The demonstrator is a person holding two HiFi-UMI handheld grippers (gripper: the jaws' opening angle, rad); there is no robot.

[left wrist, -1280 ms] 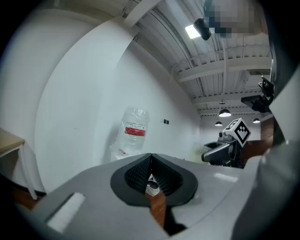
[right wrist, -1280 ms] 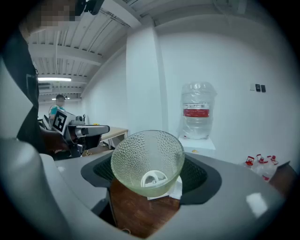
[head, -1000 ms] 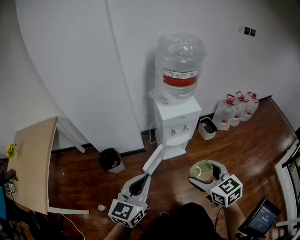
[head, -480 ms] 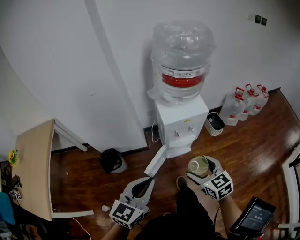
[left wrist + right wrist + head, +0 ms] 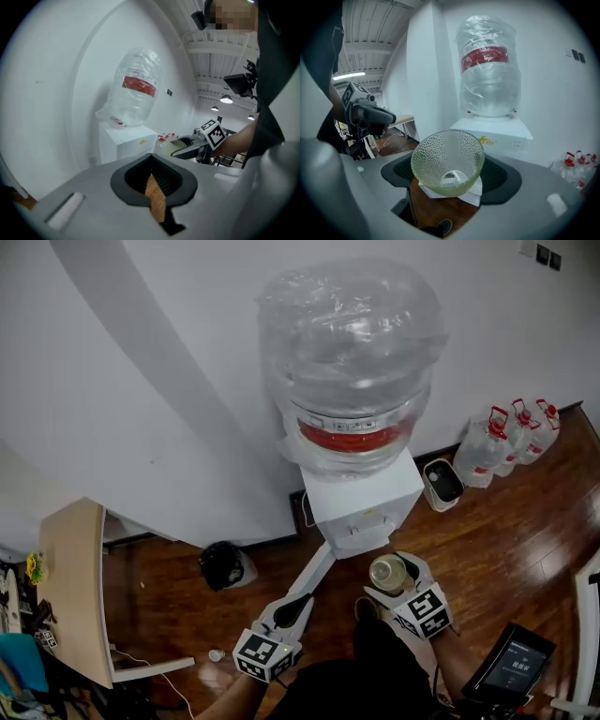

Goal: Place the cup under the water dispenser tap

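- Dimpled pale-green glass cup [image 5: 446, 161] clamped between widely spread jaws of right gripper [image 5: 394, 577].
- Risk: rim striking white water dispenser [image 5: 361, 507] if advanced tilted.
- Left gripper [image 5: 151, 161]: jaws closed, empty.

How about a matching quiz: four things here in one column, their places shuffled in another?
1. cup
2. big bottle
3. black bin
4. red-capped jugs

A. atop the dispenser
B. floor, right of the dispenser
C. in the right tongs
D. floor, left of the dispenser

Pairs: 1-C, 2-A, 3-D, 4-B.
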